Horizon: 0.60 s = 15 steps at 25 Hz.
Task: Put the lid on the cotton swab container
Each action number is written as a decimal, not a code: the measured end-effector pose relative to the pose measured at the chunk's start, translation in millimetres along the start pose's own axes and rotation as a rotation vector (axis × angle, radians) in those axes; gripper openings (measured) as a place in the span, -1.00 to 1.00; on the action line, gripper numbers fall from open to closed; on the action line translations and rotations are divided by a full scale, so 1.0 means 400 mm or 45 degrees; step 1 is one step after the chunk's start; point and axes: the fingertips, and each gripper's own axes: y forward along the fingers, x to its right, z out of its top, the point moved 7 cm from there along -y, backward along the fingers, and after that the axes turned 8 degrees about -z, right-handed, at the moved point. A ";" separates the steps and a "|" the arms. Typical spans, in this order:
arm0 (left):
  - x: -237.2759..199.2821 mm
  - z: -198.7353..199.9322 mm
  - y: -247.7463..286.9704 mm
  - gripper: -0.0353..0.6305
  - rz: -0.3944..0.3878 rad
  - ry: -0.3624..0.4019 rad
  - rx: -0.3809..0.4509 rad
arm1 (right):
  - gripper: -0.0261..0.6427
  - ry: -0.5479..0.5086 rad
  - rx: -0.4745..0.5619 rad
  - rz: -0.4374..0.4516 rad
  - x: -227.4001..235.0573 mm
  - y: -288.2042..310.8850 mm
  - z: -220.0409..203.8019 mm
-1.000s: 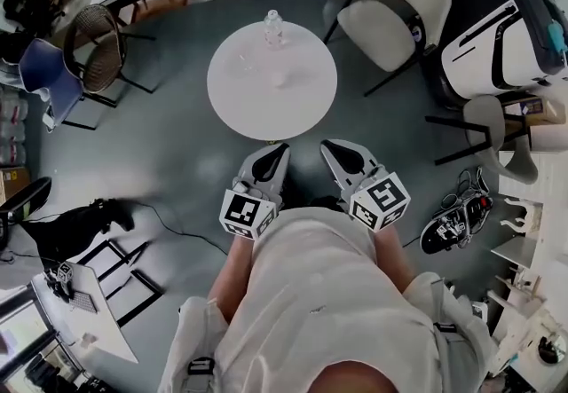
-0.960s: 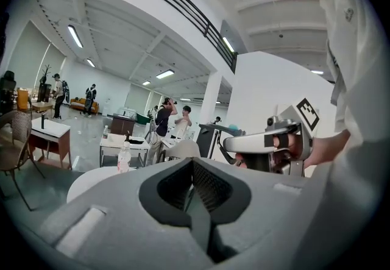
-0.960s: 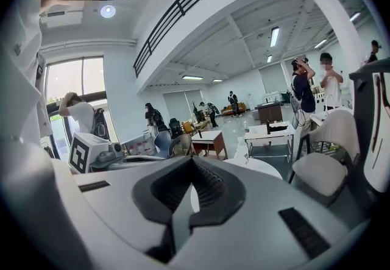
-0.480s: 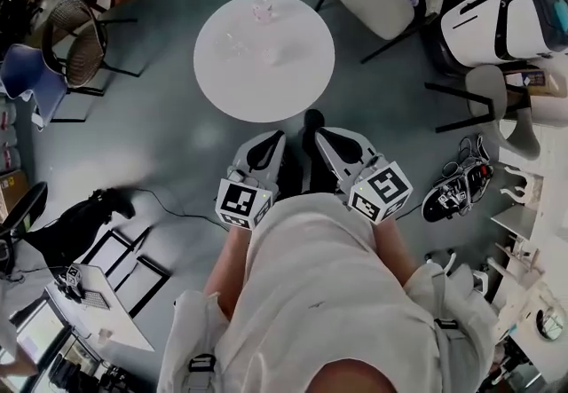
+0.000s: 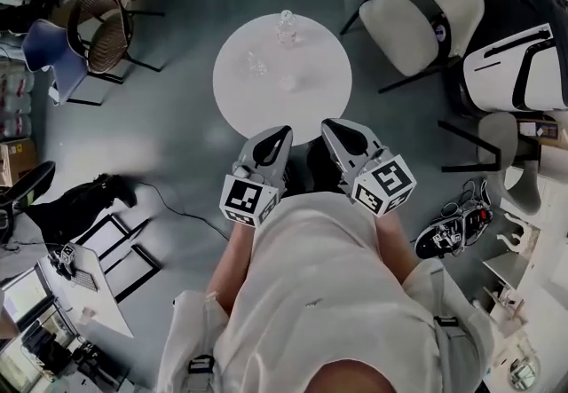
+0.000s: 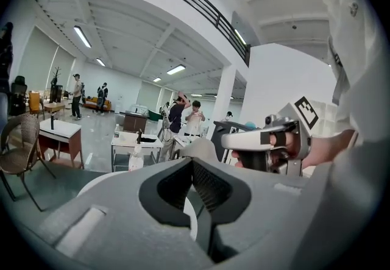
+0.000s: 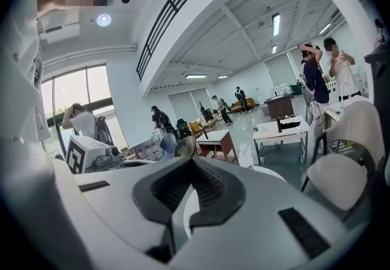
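left hand-held gripper (image 5: 282, 132): jaws fully together, pads meeting at the tips, nothing between them.
right hand-held gripper (image 5: 330, 124): jaws fully together, nothing held.
pairing: the two hand-held grippers sit side by side, near each other but apart, both pointing ahead and slightly down. each carries its marker cube at the rear.
worktop (image 5: 315, 103): round and white, directly ahead of both hand-held grippers. its near edge lies just beyond the jaw tips.
cotton swab container (image 5: 256, 65): small clear item standing on the worktop, ahead of the left hand-held gripper and well apart from both sets of jaws.
small pale piece (image 5: 287, 81): on the worktop, ahead between the two hand-held grippers, beside the container. too small to identify.
clear bottle (image 5: 286, 26): upright at the far edge of the worktop.
white chair (image 5: 417, 19): ahead and to the right of the right hand-held gripper.
wicker chair (image 5: 96, 26): ahead and far to the left of the left hand-held gripper.
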 end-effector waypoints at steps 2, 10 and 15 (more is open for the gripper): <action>-0.007 0.026 0.026 -0.86 0.036 0.022 -0.006 | -0.91 0.002 0.007 0.033 0.034 0.025 0.022; -0.041 0.045 0.098 -0.86 0.251 -0.014 -0.024 | -0.91 -0.017 -0.022 0.177 0.170 0.119 0.083; -0.058 0.040 0.118 -0.86 0.407 -0.084 -0.016 | -0.91 -0.020 -0.056 0.256 0.220 0.161 0.098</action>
